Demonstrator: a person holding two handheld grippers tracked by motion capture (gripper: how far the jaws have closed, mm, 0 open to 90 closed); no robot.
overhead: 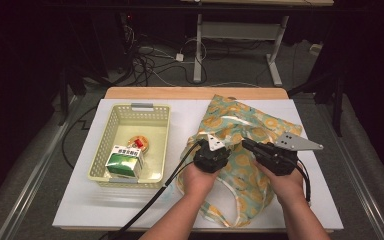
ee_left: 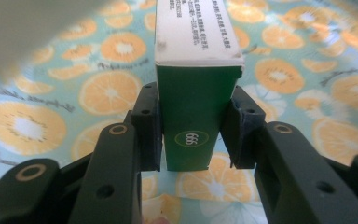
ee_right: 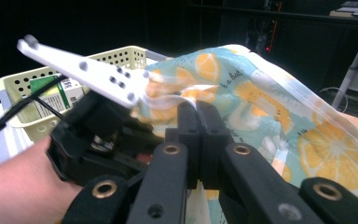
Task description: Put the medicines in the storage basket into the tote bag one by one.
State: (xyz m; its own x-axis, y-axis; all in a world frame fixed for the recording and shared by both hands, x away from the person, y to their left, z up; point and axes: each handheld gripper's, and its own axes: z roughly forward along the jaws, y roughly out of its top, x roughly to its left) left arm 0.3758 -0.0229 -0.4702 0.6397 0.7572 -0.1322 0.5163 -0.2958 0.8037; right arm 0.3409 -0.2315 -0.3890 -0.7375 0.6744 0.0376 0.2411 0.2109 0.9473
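The left gripper (ee_left: 193,130) clamps a light, stiff green carton (ee_left: 193,107) squarely between its pads, while the right gripper (ee_right: 198,112) pinches the limp orange-print bag (ee_right: 261,107) rim.

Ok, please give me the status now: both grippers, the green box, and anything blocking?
Left gripper shut on green box, inside the orange-print bag. Right gripper shut, pinching bag edge. Nothing blocking; basket stands off to the left.
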